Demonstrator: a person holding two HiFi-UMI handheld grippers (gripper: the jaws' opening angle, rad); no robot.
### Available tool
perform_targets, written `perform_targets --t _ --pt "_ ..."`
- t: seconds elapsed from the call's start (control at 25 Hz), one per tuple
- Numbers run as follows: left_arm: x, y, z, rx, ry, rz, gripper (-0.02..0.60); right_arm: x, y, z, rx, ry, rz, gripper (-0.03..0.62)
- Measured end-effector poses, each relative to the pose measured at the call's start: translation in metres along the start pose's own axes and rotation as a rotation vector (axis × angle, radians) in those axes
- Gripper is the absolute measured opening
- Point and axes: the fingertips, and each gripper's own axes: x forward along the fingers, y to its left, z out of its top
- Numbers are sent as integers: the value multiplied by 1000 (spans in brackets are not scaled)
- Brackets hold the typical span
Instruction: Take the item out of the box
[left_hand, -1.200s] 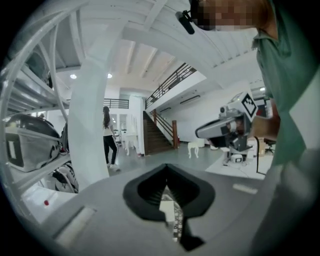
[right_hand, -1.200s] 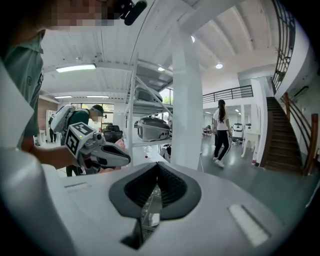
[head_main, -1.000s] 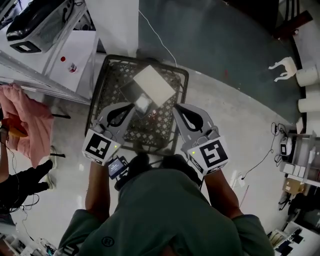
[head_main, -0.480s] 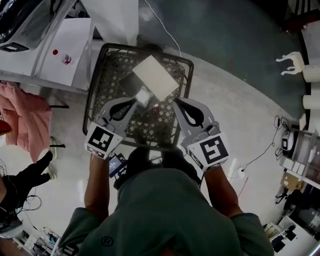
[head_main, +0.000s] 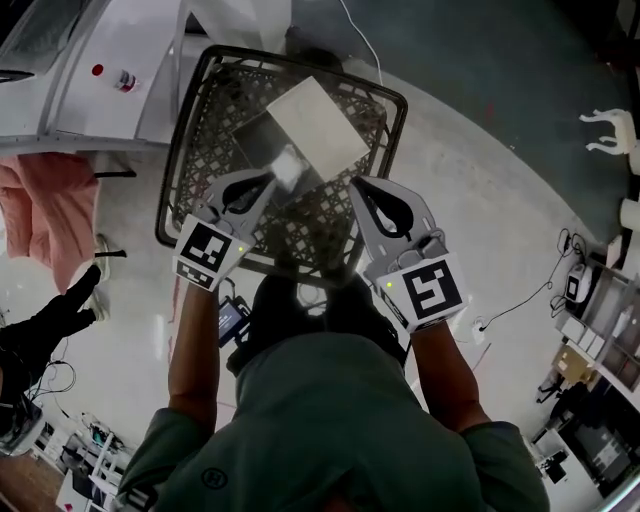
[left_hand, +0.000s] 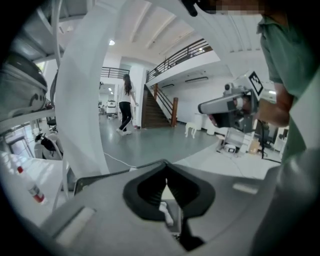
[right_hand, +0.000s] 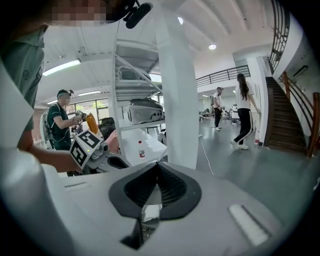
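Observation:
A black mesh basket (head_main: 196, 130) stands on the floor in front of me. Inside it lie a white flat box (head_main: 316, 124), a dark box (head_main: 254, 140) beside it, and a small shiny item (head_main: 288, 166) near the middle. My left gripper (head_main: 270, 181) hangs shut over the basket's near part, its tip close to the shiny item and holding nothing. My right gripper (head_main: 358, 187) is shut and empty above the basket's near right side. In the left gripper view the left gripper (left_hand: 166, 172) shows its pads together; the right gripper (right_hand: 158, 167) looks the same in its own view.
A white shelf unit (head_main: 120, 50) stands at the basket's far left, with a pink cloth (head_main: 48, 215) beside it. A cable (head_main: 520, 305) runs across the floor at right. Another person's dark sleeve (head_main: 50, 320) shows at left. A white column (right_hand: 180, 100) rises close ahead.
The head view has shifted, so the basket now sits lower and more fully in the frame. Both grippers stay shut, side by side over its near part.

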Motion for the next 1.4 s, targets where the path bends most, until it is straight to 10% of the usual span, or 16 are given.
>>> perform_targets --t 0.84,1.4 --pt "105 19 -155 -93 288 -28 173 34 -24 -94 76 113 29 6" --pt "153 27 -226 104 555 -31 245 45 -37 -133 139 153 0 6"
